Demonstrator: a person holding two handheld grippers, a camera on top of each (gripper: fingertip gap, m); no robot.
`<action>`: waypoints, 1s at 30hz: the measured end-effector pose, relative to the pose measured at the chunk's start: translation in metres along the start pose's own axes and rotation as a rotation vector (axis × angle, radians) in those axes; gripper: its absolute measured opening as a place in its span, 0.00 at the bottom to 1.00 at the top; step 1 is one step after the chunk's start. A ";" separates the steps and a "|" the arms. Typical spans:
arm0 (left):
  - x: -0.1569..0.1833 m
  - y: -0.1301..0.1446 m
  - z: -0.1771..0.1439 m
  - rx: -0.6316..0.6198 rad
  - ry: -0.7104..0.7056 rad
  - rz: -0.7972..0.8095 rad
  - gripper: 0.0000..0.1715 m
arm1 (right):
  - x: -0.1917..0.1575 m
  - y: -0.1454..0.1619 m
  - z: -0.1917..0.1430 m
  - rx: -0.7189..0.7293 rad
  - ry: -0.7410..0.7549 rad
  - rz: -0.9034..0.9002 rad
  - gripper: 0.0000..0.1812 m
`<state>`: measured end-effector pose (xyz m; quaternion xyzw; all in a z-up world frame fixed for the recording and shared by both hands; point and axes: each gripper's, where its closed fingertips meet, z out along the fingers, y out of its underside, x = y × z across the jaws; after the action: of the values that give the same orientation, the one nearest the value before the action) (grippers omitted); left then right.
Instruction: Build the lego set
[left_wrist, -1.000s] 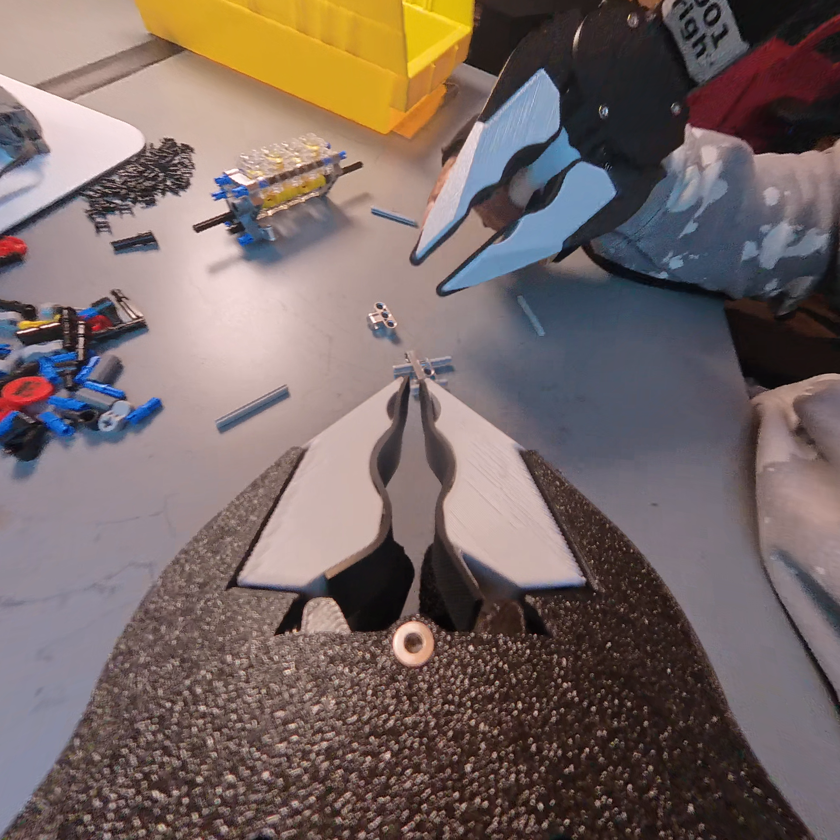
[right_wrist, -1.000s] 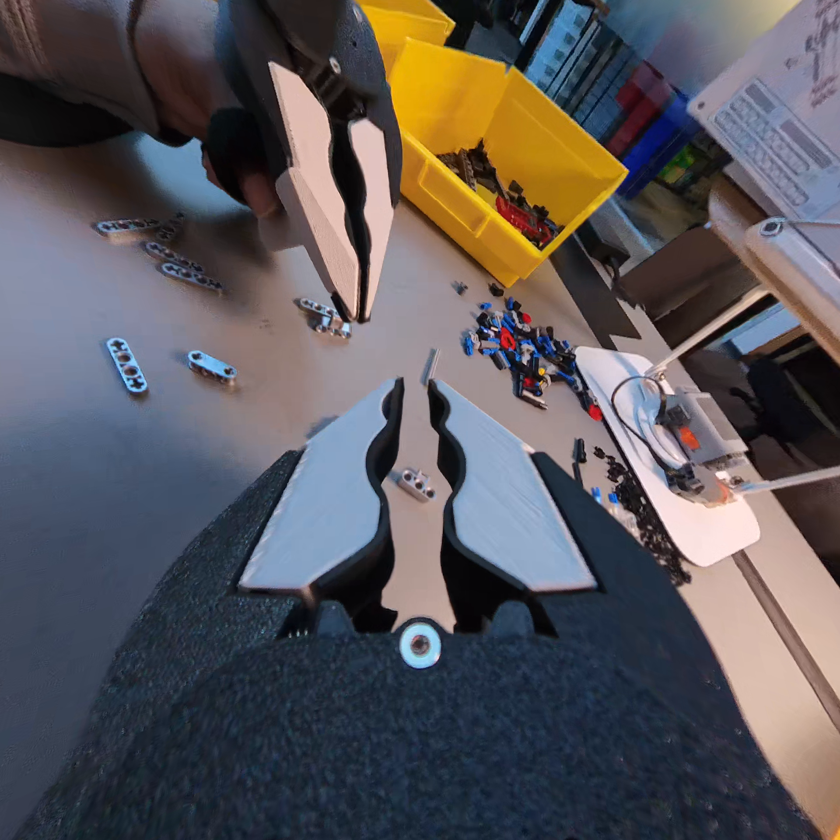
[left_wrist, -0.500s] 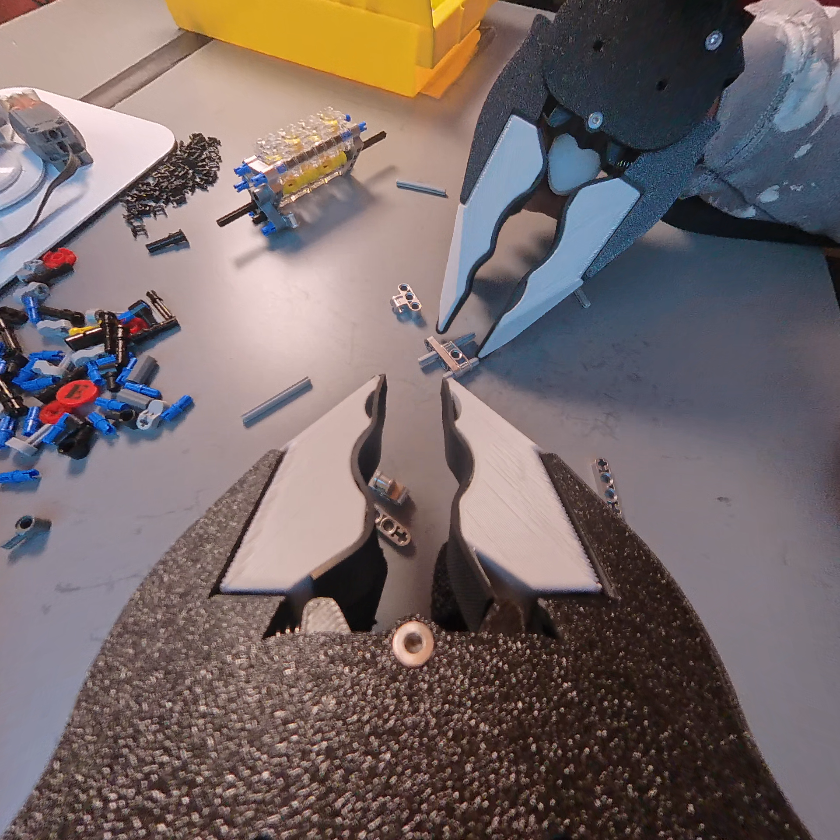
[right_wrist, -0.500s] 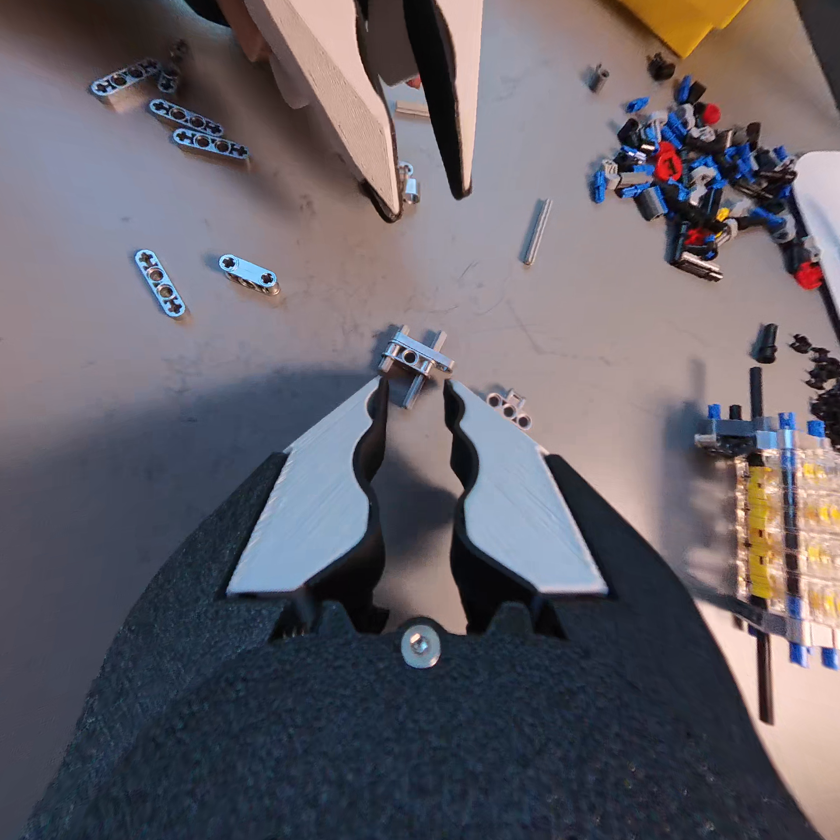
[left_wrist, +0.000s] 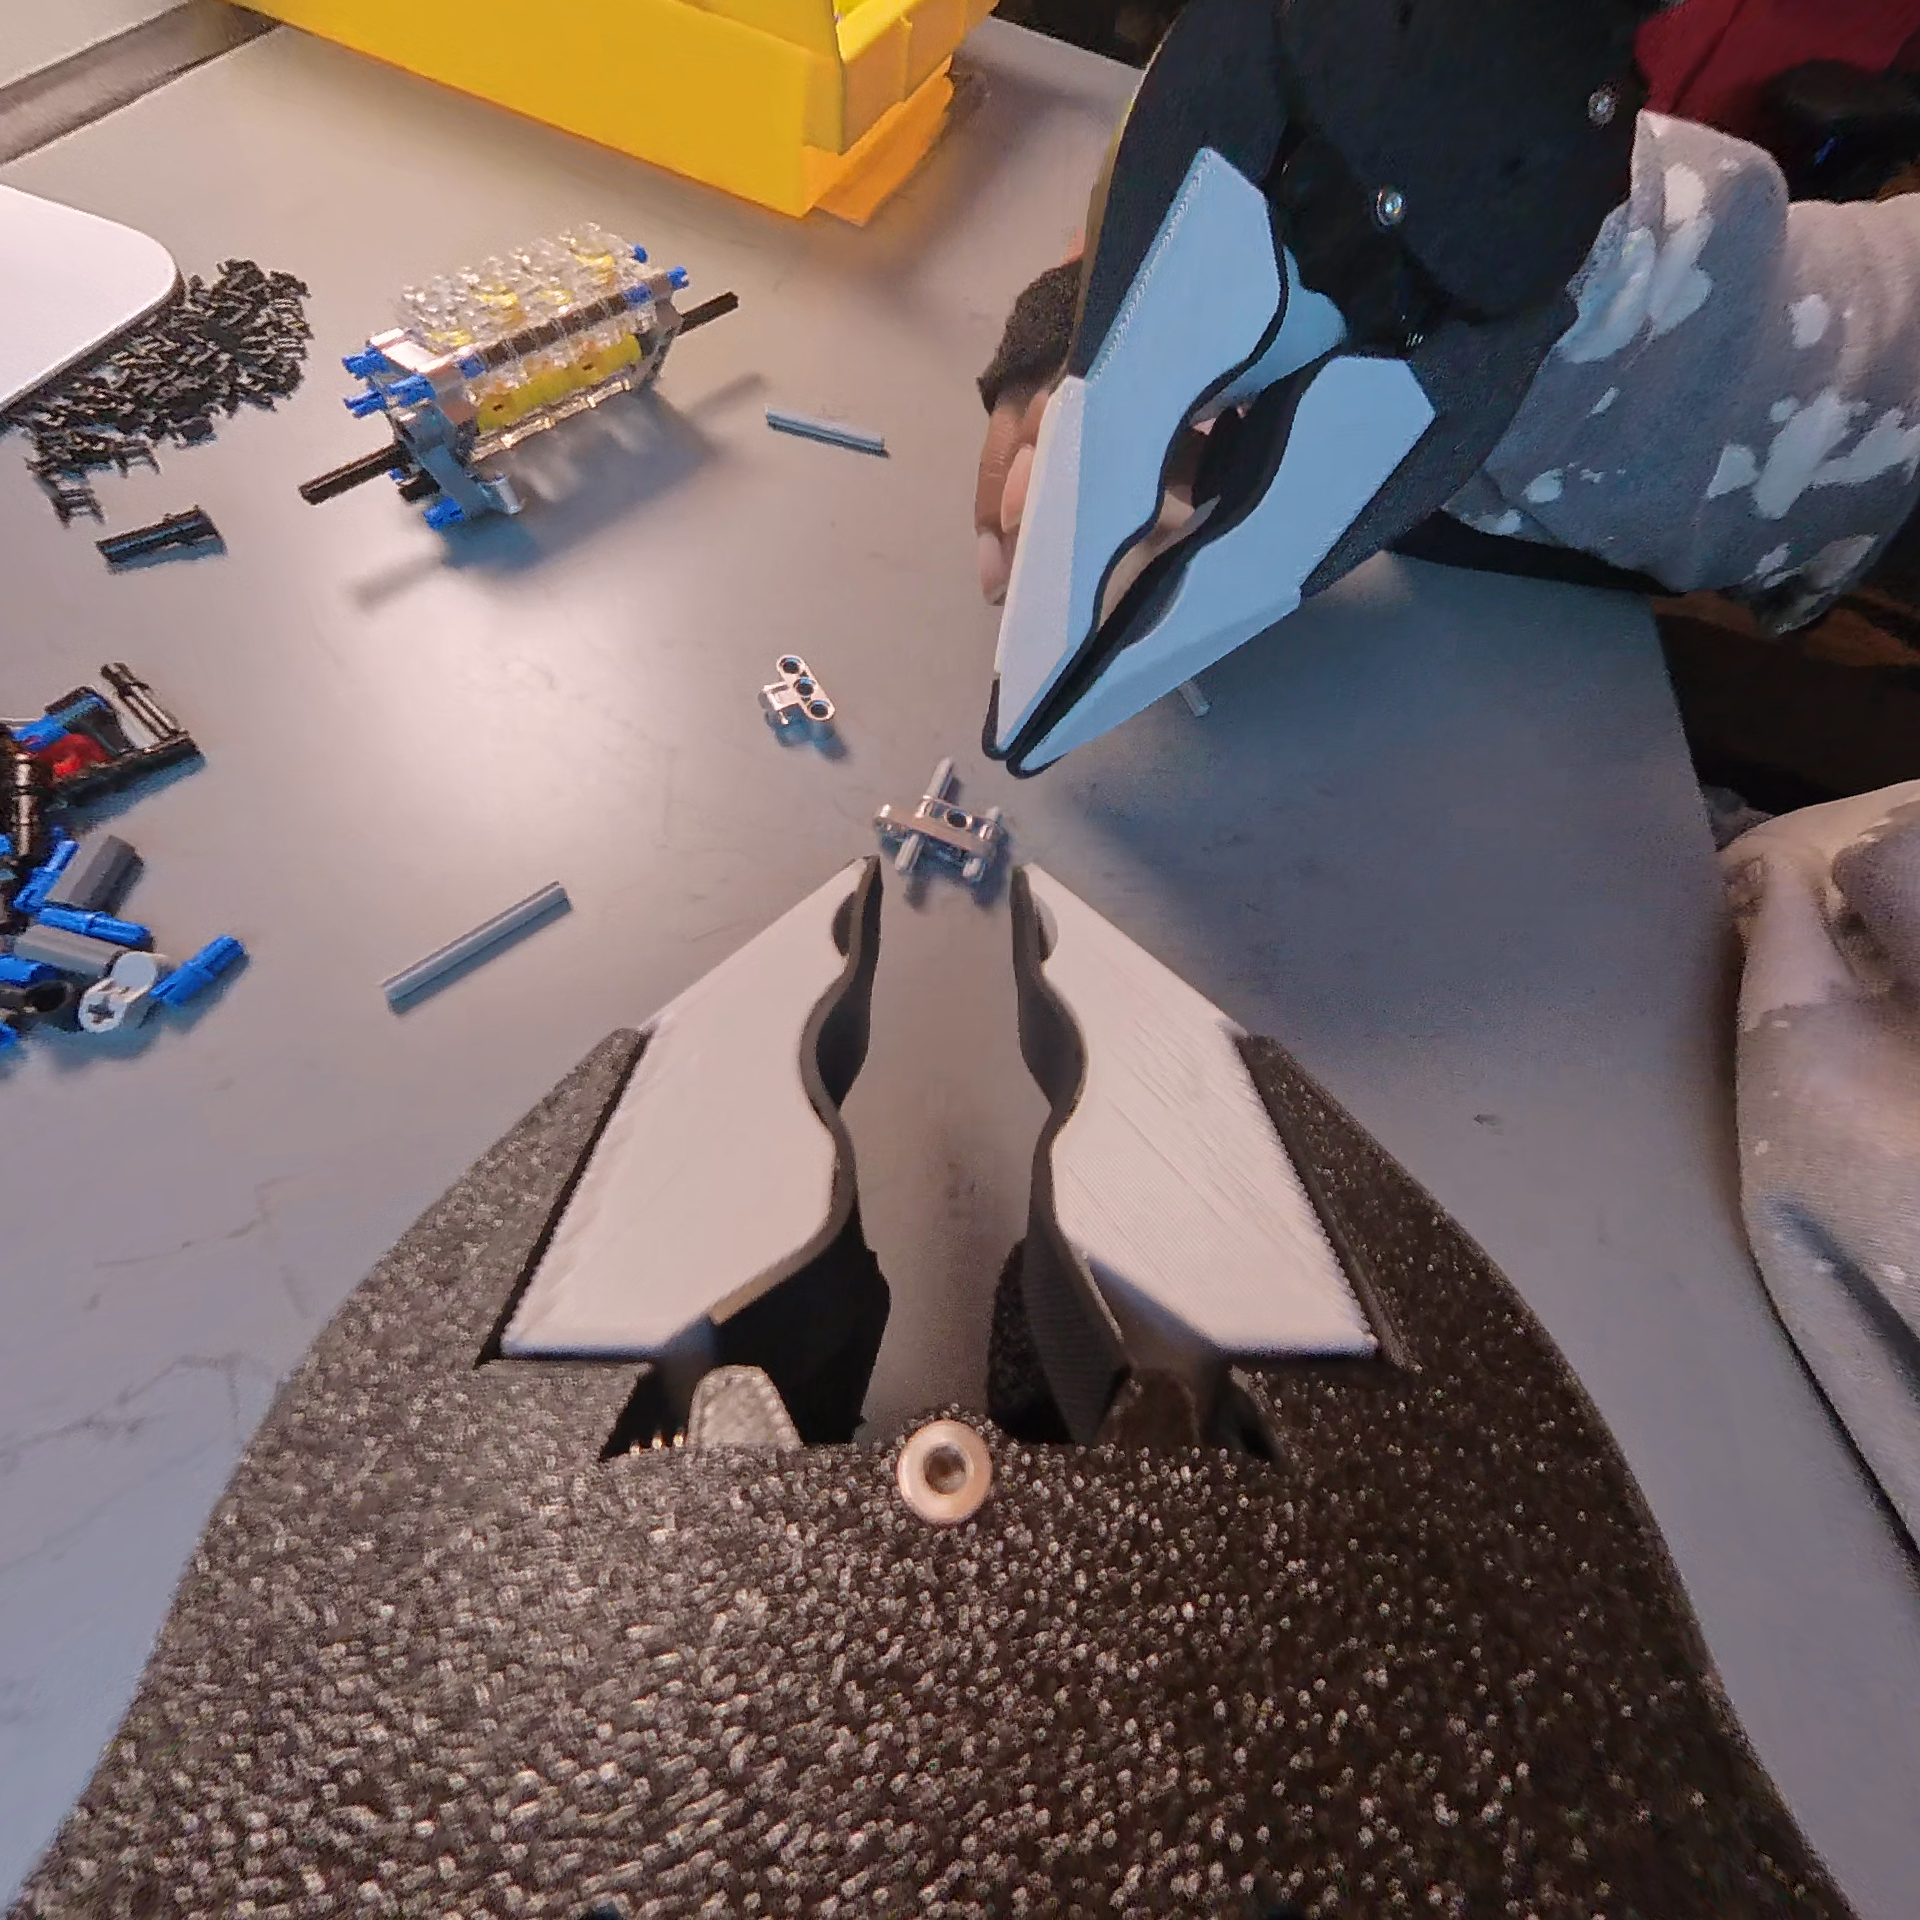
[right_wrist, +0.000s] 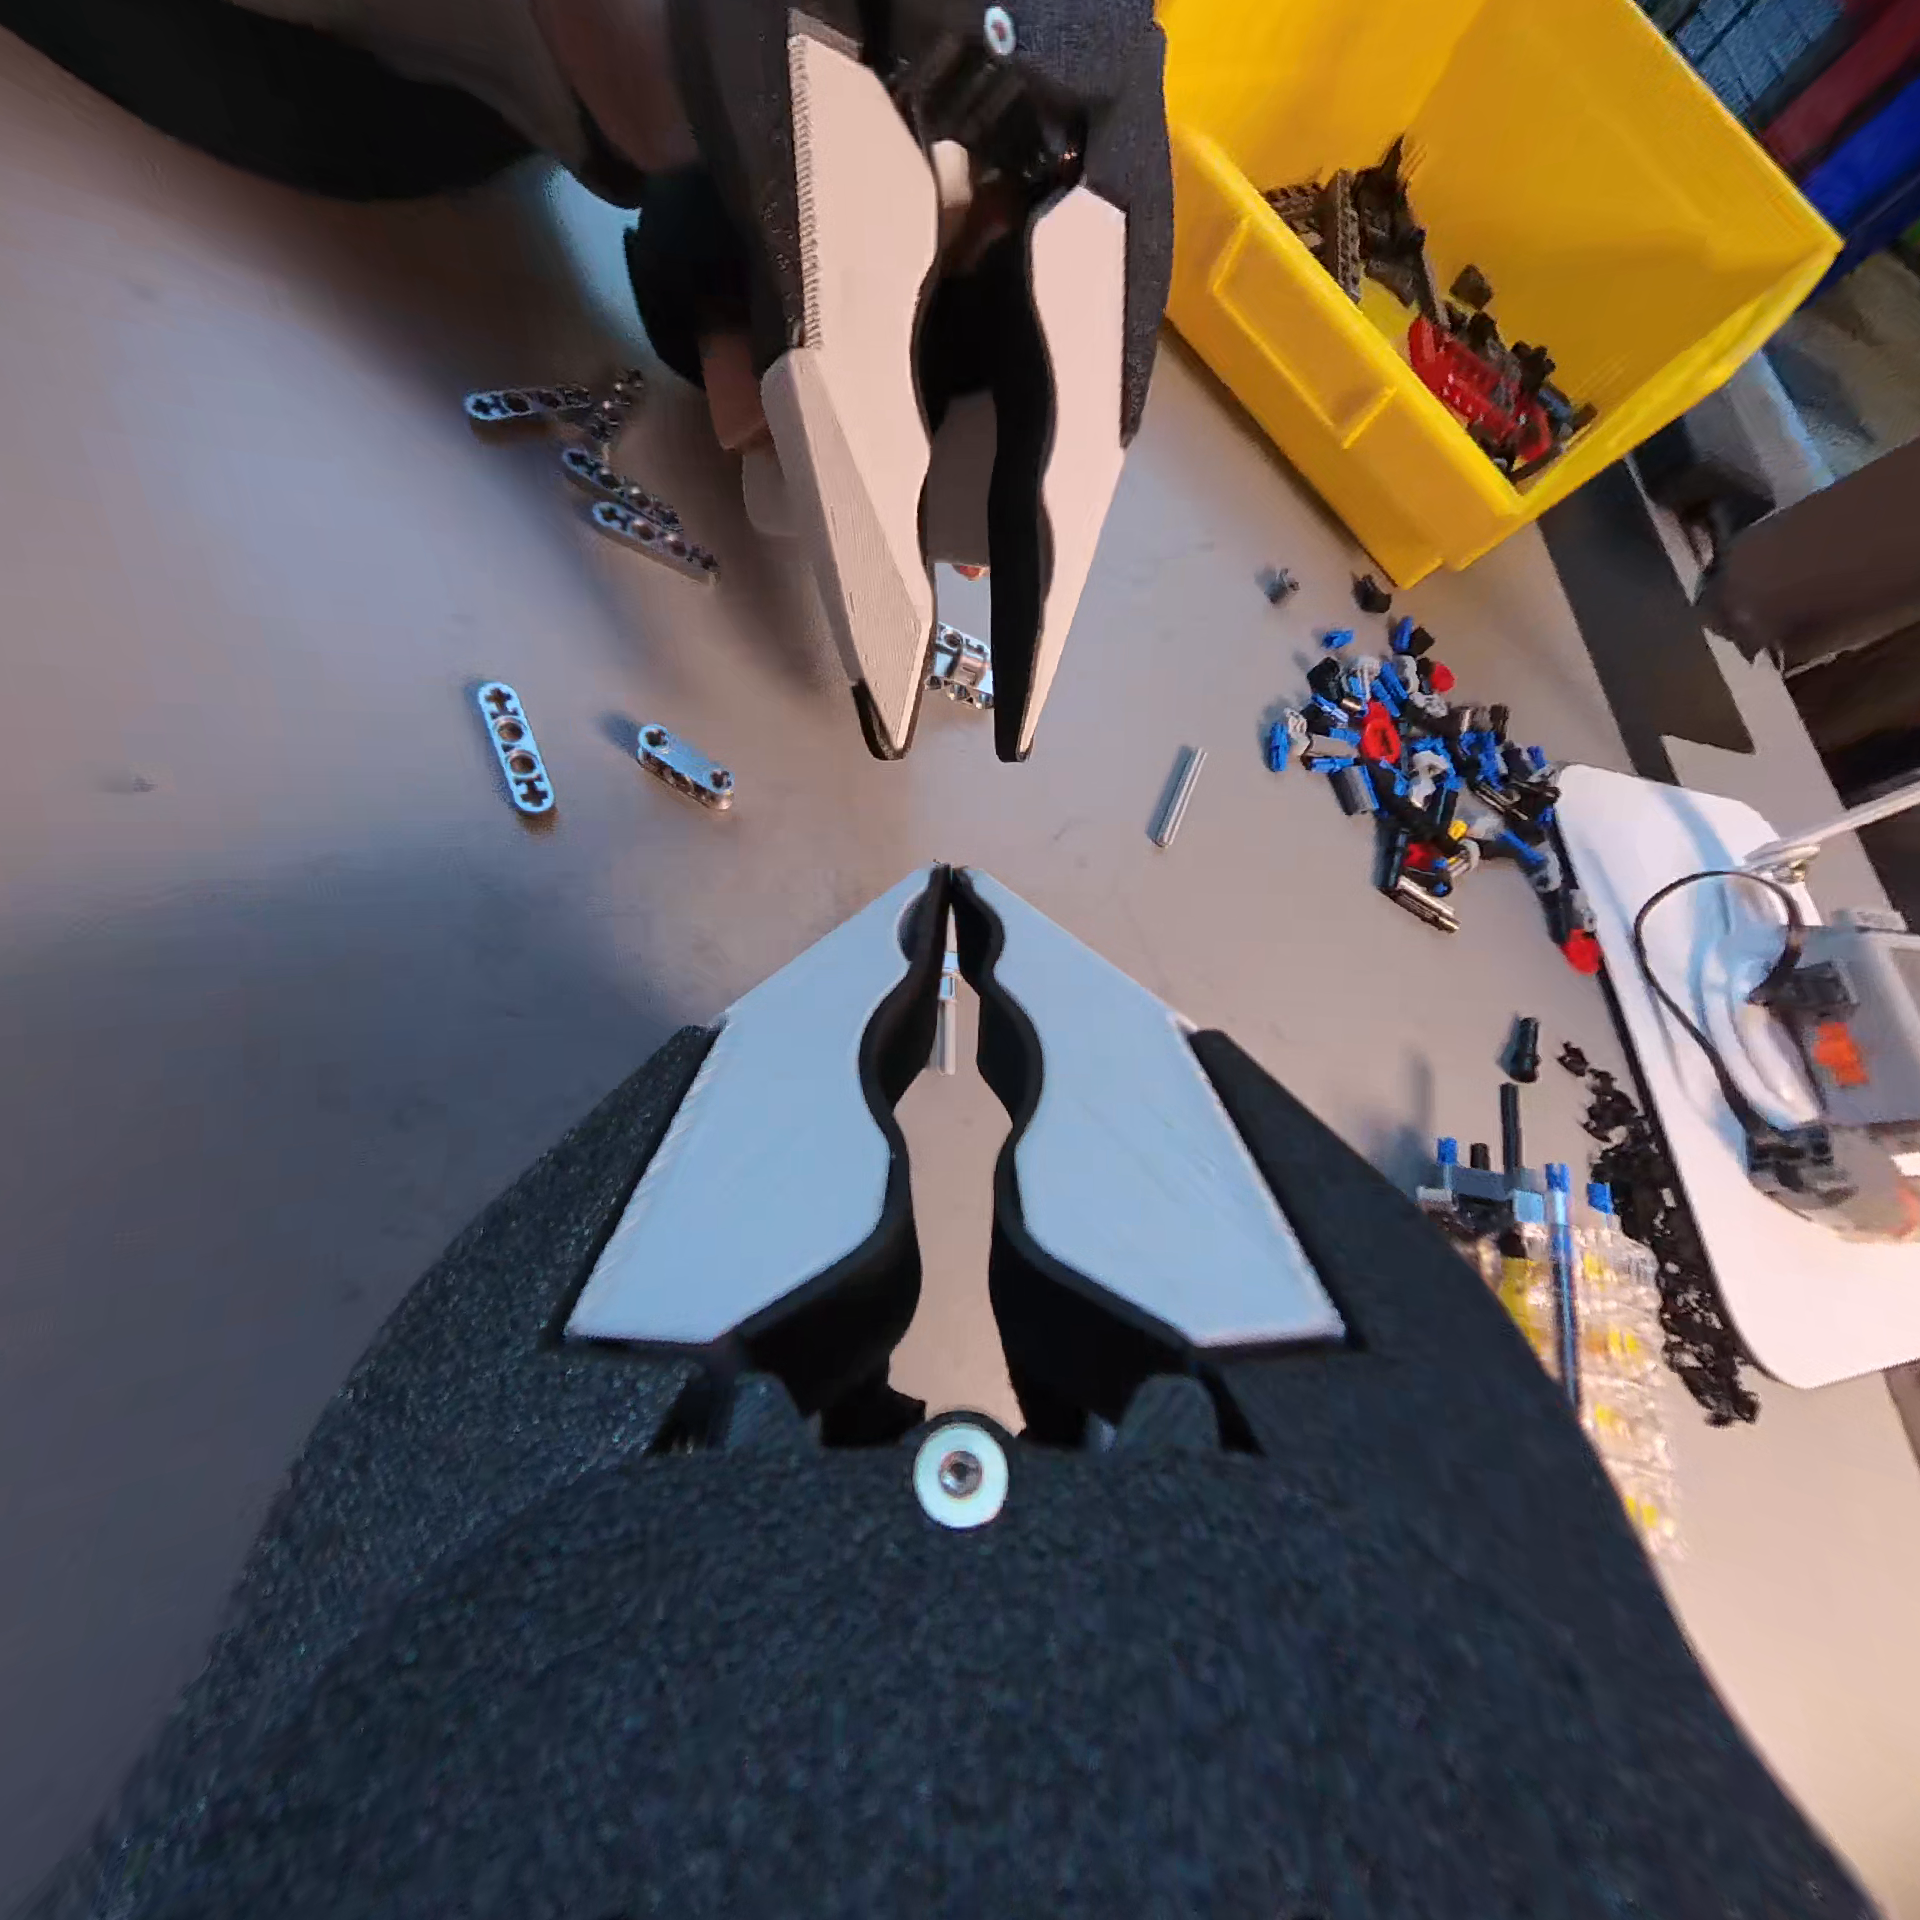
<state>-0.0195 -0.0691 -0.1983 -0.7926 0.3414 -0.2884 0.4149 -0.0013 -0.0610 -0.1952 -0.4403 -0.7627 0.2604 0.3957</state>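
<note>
A small grey connector with two thin axles through it (left_wrist: 940, 826) lies on the grey table (left_wrist: 1299, 935), just ahead of my left gripper (left_wrist: 948, 878). That gripper is open and empty, with its tips either side of the piece and not touching it. My right gripper (left_wrist: 1010, 756) hangs just above and behind the connector, shut, with nothing visible between its tips. In the right wrist view my right gripper (right_wrist: 951, 873) is shut and a thin grey axle (right_wrist: 948, 1013) shows through the gap lower down. I cannot tell if it is gripped. The left gripper (right_wrist: 948, 748) faces it, open.
A second grey connector (left_wrist: 798, 698), two loose grey axles (left_wrist: 476, 945) (left_wrist: 826, 429), a clear-and-yellow engine block (left_wrist: 520, 353), a pile of blue and black parts (right_wrist: 1423, 769), flat grey beams (right_wrist: 514, 743), a yellow bin (right_wrist: 1299, 384) and a white tray (right_wrist: 1621, 862) surround the spot. Only a small space, under 4 cm, lies between the two pairs of fingers.
The left gripper let go of the connector and now stands open just behind it. The right gripper, open around the connector half a second ago, has shut and tilted up.
</note>
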 end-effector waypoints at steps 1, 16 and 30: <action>0.000 0.000 0.000 0.001 0.004 -0.005 0.13 | -0.002 0.001 0.000 -0.010 -0.007 -0.015 0.00; -0.004 0.014 0.008 -0.083 -0.049 0.048 0.13 | -0.015 0.040 0.011 -0.192 -0.233 0.232 0.12; 0.017 0.003 0.008 -0.042 -0.073 0.350 0.14 | -0.020 0.012 -0.003 -0.028 -0.360 0.457 0.11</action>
<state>-0.0040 -0.0796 -0.2017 -0.7395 0.4646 -0.1758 0.4543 0.0125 -0.0723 -0.2098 -0.5529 -0.7051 0.4063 0.1792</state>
